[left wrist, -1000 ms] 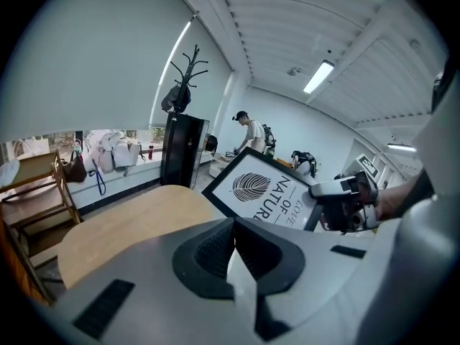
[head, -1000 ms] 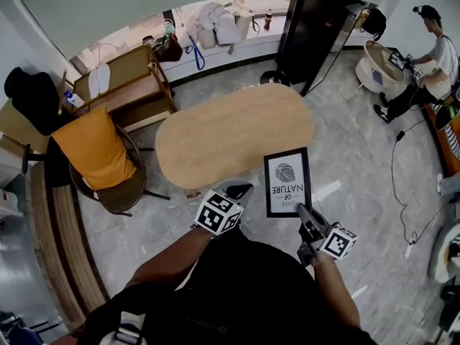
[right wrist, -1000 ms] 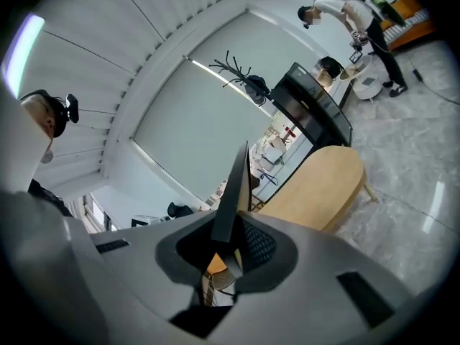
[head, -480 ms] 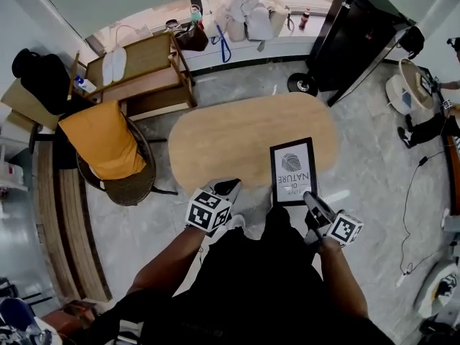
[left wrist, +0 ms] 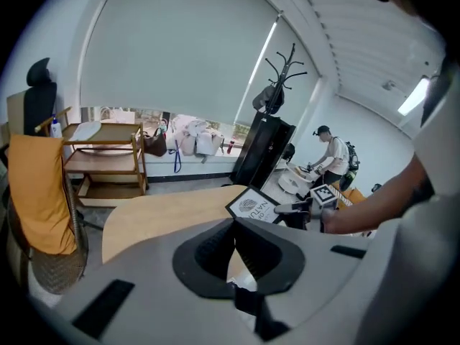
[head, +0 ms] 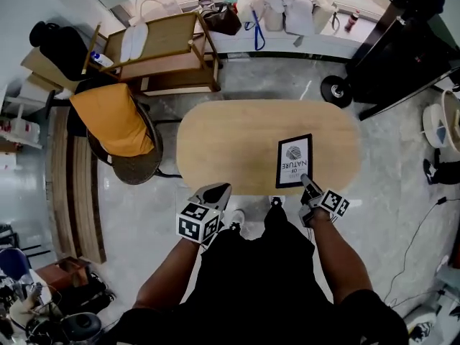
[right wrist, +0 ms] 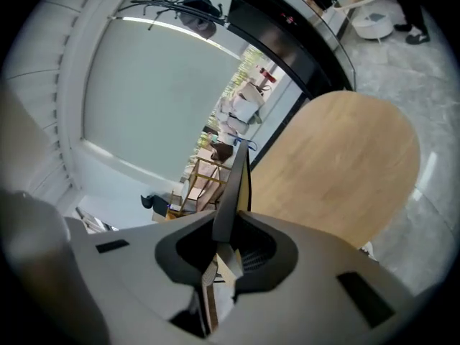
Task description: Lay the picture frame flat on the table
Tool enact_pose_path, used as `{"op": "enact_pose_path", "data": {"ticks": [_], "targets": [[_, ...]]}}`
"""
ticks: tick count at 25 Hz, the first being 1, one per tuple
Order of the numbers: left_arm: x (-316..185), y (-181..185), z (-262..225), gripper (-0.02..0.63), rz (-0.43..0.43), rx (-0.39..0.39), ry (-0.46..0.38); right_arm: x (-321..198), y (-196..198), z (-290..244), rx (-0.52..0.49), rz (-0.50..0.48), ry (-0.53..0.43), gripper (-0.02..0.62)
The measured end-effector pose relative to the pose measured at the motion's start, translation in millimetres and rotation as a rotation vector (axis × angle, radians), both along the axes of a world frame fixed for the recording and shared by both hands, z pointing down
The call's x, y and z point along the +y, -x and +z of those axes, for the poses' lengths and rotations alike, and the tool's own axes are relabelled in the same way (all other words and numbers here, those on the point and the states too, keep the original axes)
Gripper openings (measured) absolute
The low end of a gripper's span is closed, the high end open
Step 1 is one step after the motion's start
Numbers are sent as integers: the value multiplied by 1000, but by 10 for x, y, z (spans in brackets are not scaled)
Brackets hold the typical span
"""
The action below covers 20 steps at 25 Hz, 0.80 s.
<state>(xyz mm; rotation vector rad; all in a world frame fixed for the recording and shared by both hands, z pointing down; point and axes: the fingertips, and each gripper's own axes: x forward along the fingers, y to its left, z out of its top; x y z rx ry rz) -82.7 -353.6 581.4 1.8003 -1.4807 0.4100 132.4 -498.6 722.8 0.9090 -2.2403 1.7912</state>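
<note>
1 grip only: your right gripper (head: 307, 183) pinches the picture frame (head: 295, 161) by its near edge, over the table (head: 230, 142), near right part. Release before it's flat and it slaps down or slides off the near edge. Your left gripper (head: 214, 192) is closed, empty.

Wicker chair (head: 136, 169) (orange cloth (head: 115, 121) draped) and wooden trolley (head: 169, 45) stand on grey floor (head: 395, 192).
</note>
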Motion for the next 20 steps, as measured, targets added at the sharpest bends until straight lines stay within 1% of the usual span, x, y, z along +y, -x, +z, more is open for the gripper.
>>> {"op": "enact_pose_path", "data": {"ticks": [3,4,7,9,11,13,16,18,20], "targets": [[-111,-90,135,5,-67,11,35,-322,107,614,52,-2,63,43],[-125,-111,184,5,-83,7,49,-400,187,779,55,-10,77,43],[-136,-128,309,5,-124,-20,86,-572,552,1130,23,-46,92,43],[-111,-149,349,5,-156,-23,112,-635,800,1293,-5,-58,100,43],[-66,-162,370,5,-184,-23,133,-675,1000,1438,-33,-46,114,44],[3,-160,393,5,-210,-26,153,-674,1123,1599,-37,-23,136,44],[136,-144,445,5,-264,-24,183,-619,1167,1877,25,-16,173,44],[202,-127,464,5,-297,-25,197,-572,1163,2073,81,-30,208,44],[261,-121,465,5,-322,-30,207,-489,1136,2257,130,-62,249,58]]}}
